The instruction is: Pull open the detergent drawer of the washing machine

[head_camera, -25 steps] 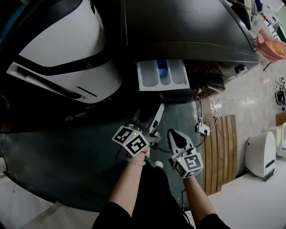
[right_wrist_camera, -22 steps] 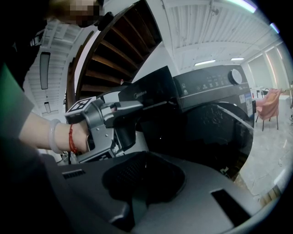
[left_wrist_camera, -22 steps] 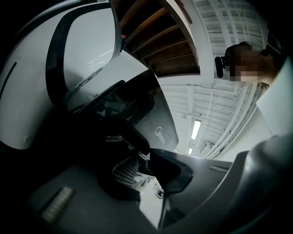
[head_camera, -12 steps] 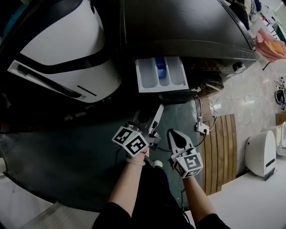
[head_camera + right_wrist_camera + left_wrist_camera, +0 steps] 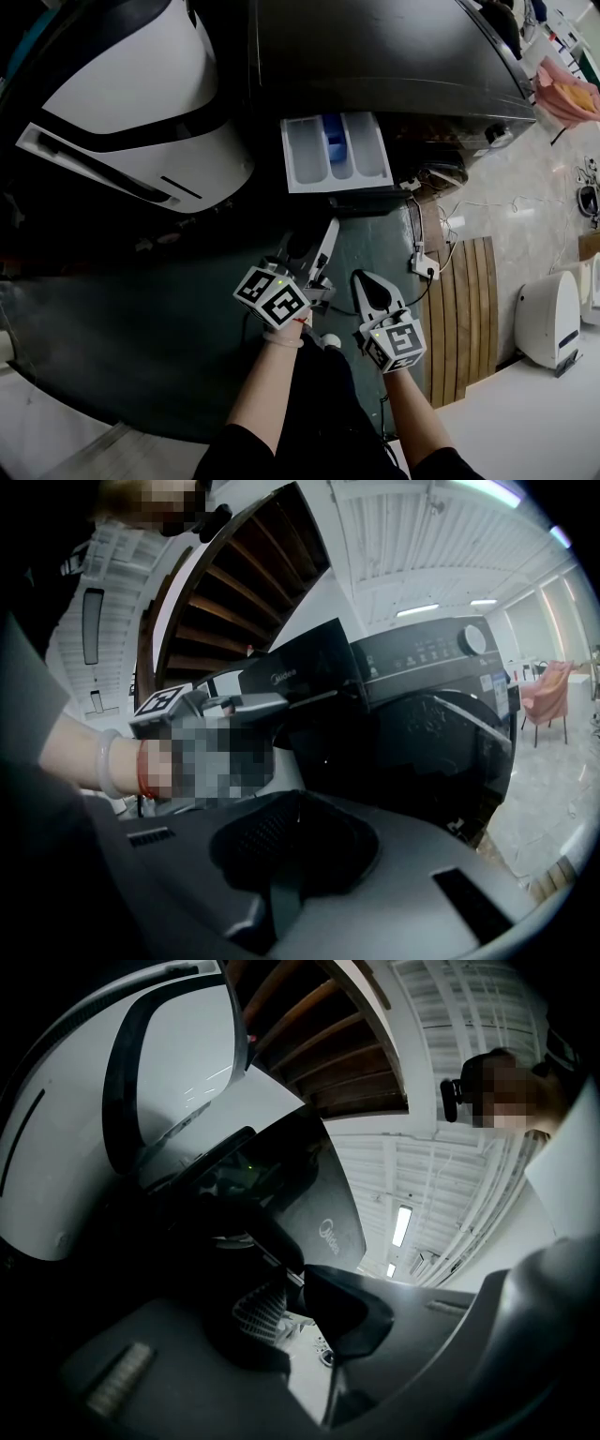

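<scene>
The dark washing machine (image 5: 375, 56) stands at the top of the head view, and its white detergent drawer (image 5: 333, 150) sticks out of the front, with a blue insert in the middle compartment. My left gripper (image 5: 314, 242) hovers below the drawer, apart from it. Its jaws are closing with a narrow gap left and nothing between them (image 5: 292, 1288). Beside it on the right, my right gripper (image 5: 364, 281) is shut and empty (image 5: 286, 841). In the right gripper view the machine's front and door (image 5: 431, 714) are ahead.
A white and black appliance (image 5: 141, 103) stands left of the washer. A wooden slatted mat (image 5: 469, 300), a power strip with cables (image 5: 427, 270) and a small white device (image 5: 548, 319) lie on the floor at right. Pink cloth (image 5: 567, 94) sits far right.
The left gripper's jaws have narrowed a little. Both hands stay where they were, and the drawer stays pulled out.
</scene>
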{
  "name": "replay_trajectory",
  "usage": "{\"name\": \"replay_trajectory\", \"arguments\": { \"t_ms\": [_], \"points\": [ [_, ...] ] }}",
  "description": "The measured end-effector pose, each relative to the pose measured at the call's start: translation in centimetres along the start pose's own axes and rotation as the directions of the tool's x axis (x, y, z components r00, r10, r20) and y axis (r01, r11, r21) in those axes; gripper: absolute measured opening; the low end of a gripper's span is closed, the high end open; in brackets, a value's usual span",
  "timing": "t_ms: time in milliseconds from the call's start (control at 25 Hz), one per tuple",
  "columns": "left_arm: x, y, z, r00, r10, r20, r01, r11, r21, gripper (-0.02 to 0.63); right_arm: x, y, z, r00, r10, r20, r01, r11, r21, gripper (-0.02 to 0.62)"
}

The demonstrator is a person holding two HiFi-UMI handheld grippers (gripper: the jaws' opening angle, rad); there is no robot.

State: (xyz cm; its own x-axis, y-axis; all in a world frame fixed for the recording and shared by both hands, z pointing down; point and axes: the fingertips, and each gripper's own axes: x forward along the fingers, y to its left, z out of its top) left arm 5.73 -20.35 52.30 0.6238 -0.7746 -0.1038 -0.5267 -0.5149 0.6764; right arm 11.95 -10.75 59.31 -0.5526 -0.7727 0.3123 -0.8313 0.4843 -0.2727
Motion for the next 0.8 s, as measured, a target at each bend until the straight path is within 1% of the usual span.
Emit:
{"name": "replay_trajectory", "arguments": {
  "t_ms": [520,800],
  "points": [
    [-0.64,-0.35,-0.36,1.000,0.005,0.003,-0.005,1.000,-0.009,0.064,-0.47,-0.10,-0.22,1.000,0.004,0.003,-0.004,1.000,0.007,0.012],
    [-0.97,-0.67,-0.59,1.000,0.002,-0.011,-0.002,1.000,0.008,0.064,-0.79,-0.12,-0.36,1.000,0.006,0.006,-0.006,1.000,0.012,0.012]
  ]
}}
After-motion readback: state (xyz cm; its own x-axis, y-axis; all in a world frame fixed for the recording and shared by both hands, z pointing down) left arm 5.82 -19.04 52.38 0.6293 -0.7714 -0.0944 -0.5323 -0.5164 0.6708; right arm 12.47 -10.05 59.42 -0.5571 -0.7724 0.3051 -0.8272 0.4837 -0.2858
